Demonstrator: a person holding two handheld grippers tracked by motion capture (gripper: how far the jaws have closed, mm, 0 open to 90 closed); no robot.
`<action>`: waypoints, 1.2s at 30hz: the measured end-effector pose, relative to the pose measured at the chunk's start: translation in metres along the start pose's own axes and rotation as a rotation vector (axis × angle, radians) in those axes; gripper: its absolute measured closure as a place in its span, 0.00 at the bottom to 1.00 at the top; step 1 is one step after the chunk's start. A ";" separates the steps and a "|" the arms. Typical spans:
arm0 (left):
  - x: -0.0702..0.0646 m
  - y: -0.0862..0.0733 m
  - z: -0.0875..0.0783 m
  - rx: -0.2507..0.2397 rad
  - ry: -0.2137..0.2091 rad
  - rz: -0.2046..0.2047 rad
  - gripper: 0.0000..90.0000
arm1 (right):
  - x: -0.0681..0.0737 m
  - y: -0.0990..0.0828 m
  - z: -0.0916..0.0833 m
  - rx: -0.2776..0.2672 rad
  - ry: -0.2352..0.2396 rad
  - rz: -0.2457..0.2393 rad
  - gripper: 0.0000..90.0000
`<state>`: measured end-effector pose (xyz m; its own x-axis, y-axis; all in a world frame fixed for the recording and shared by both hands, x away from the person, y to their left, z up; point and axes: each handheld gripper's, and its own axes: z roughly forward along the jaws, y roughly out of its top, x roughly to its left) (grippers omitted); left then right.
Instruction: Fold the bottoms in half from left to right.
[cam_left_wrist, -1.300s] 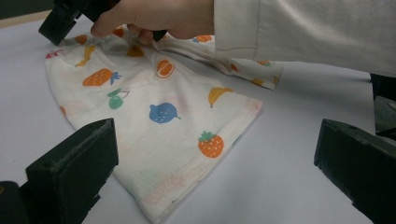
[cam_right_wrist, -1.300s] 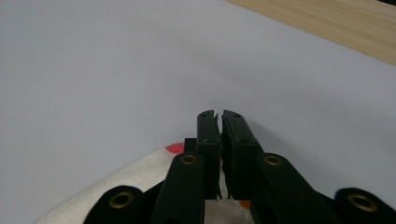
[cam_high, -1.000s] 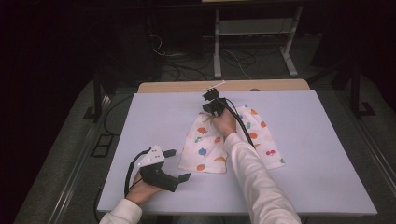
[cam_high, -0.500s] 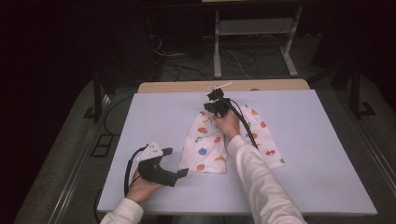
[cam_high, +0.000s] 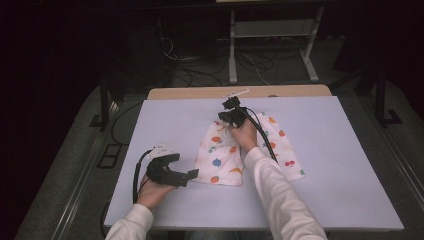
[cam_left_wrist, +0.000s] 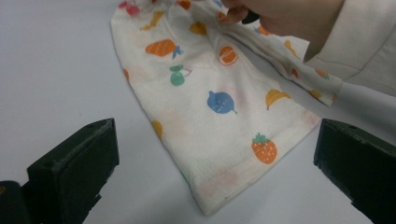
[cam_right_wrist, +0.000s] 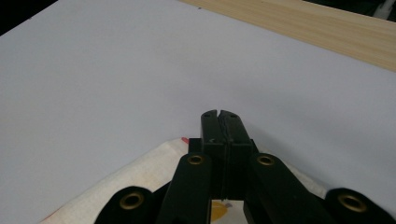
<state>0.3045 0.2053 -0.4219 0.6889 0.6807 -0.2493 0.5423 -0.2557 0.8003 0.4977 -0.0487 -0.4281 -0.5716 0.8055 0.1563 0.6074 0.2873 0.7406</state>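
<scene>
A white cloth (cam_high: 225, 155) printed with coloured fruit lies on the pale table (cam_high: 340, 165), near the middle. My right gripper (cam_high: 231, 116) rests at the cloth's far end, with the hand behind it on the fabric. Its jaws are pressed together (cam_right_wrist: 220, 115) and reach past the cloth's edge (cam_right_wrist: 154, 163); no fabric shows between the tips. My left gripper (cam_high: 187, 175) hovers low beside the cloth's near left corner. It stands wide open (cam_left_wrist: 215, 135), with the cloth (cam_left_wrist: 205, 107) lying ahead between the two pads (cam_left_wrist: 79, 158). The right sleeve (cam_left_wrist: 364, 42) crosses the top right of the left gripper view.
A wooden strip (cam_high: 200, 93) runs along the table's far edge and is also seen as wood (cam_right_wrist: 327, 28) in the right gripper view. Behind it stand a metal stand (cam_high: 272, 30) and floor cables (cam_high: 190, 60). Bare tabletop surrounds the cloth on all sides.
My left gripper has slid right and a little forward toward the cloth's near corner. The right gripper has shifted only slightly at the far end.
</scene>
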 end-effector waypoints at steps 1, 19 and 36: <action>0.002 0.001 0.002 0.013 -0.006 -0.011 0.00 | 0.000 0.000 0.000 0.002 0.000 0.000 0.98; 0.013 -0.001 0.019 0.140 -0.047 -0.081 0.01 | -0.003 0.001 -0.003 -0.012 0.011 0.023 0.98; 0.020 -0.004 0.021 0.206 -0.090 -0.127 0.31 | -0.002 0.000 -0.003 -0.008 0.006 0.007 0.98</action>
<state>0.3256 0.2055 -0.4417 0.6441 0.6548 -0.3953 0.7072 -0.3131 0.6339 0.4979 -0.0519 -0.4265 -0.5710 0.8042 0.1651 0.6068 0.2780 0.7447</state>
